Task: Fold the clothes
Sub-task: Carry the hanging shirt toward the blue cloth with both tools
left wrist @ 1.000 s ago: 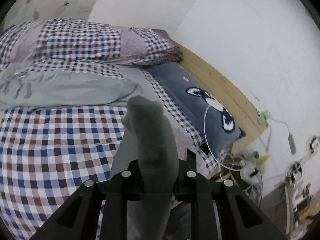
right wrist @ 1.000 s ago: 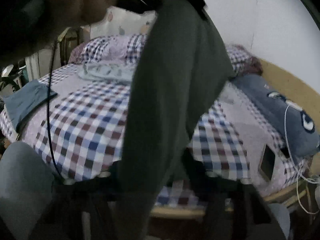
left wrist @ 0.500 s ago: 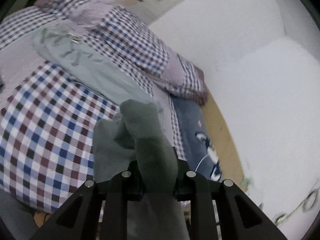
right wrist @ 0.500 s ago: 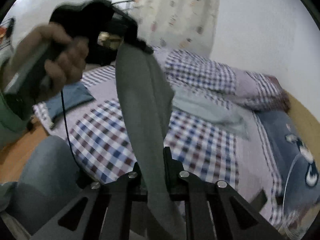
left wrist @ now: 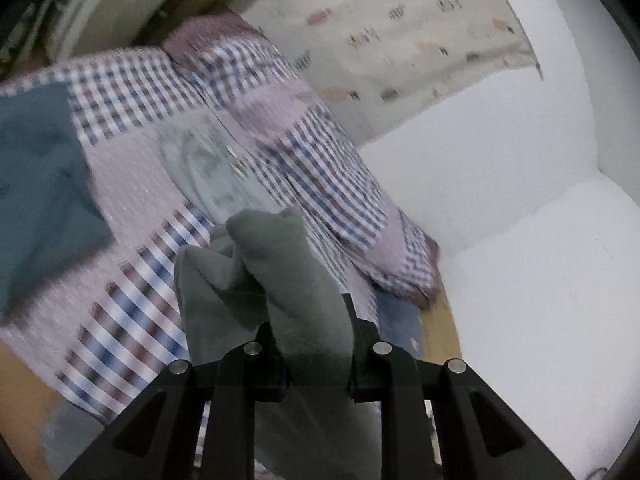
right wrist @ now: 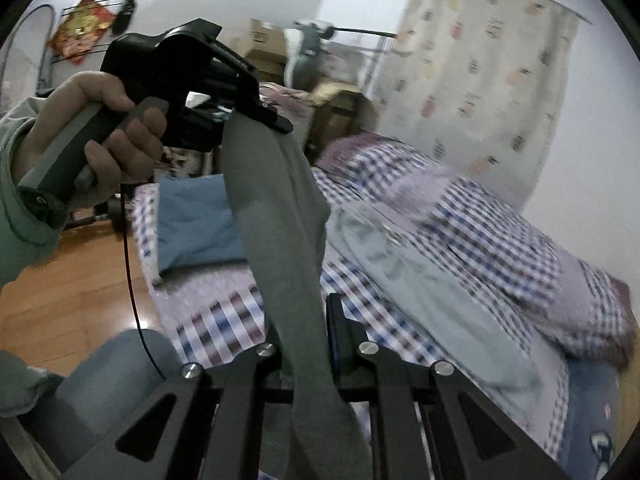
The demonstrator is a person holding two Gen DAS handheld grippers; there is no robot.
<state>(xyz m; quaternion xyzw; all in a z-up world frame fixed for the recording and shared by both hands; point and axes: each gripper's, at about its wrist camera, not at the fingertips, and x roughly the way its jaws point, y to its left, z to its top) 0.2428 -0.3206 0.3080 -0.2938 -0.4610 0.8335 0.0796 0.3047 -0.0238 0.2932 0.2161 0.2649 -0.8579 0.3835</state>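
**Garment aloft, two pinches to lose**

The grey-green garment [right wrist: 280, 216] hangs above the bed [right wrist: 224, 316], clamped by both the left gripper [left wrist: 312, 320] and the right gripper [right wrist: 304, 320]. A slipped pinch could drop it bunched near the bed's edge.

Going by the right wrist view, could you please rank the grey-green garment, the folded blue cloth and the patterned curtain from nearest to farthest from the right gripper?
1. The grey-green garment, clamped in the right gripper.
2. The folded blue cloth, to the left on the checked bed.
3. The patterned curtain, upper right, behind the bed.
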